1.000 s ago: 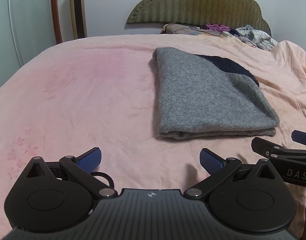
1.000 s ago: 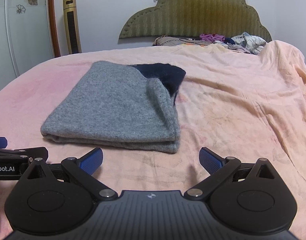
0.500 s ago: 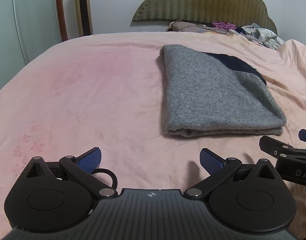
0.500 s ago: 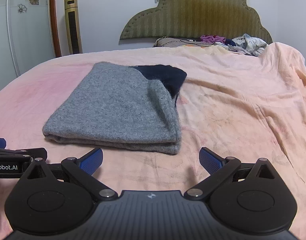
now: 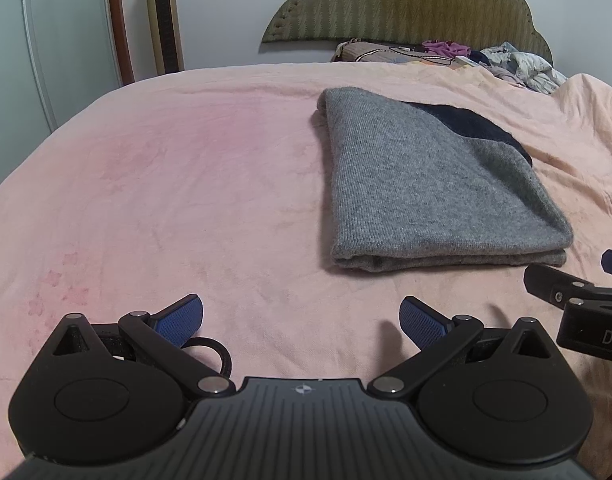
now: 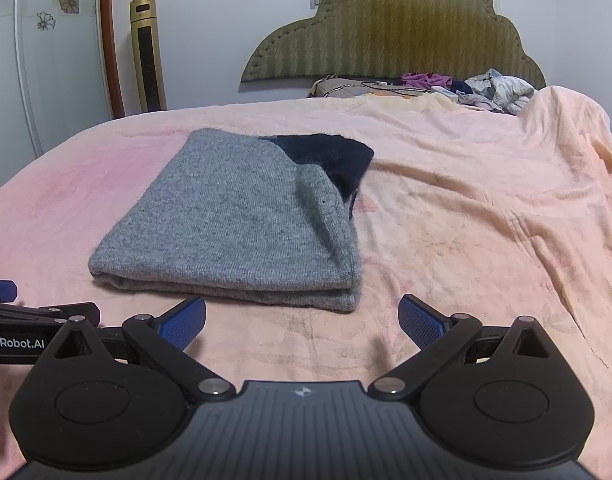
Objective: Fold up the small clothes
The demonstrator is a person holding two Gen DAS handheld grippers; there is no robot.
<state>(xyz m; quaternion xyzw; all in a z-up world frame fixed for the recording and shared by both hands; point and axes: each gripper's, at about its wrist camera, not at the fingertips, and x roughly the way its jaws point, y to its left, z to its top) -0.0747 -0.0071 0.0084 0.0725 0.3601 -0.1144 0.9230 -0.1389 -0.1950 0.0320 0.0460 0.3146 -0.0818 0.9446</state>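
Observation:
A grey knitted garment [image 5: 426, 184] with a dark navy part lies folded into a flat stack on the pink bedspread [image 5: 166, 200]. In the right wrist view the same grey garment [image 6: 234, 224] sits just ahead and left of centre, its navy part at the far corner. My left gripper [image 5: 301, 318] is open and empty, low over the bedspread, near and left of the stack. My right gripper [image 6: 302, 316] is open and empty too, just short of the stack's near edge. Each gripper shows at the edge of the other's view.
A pile of loose clothes [image 6: 486, 88] lies at the head of the bed below the olive padded headboard [image 6: 394, 32]. A gold tower fan [image 6: 148, 52] and a white wardrobe [image 6: 34, 40] stand at the left. The bedspread rises in a wrinkled hump [image 6: 566, 152] at the right.
Both grippers have drawn back slightly from the folded garment and stay open. The left wrist view has shifted a little, so the stack sits further right in it.

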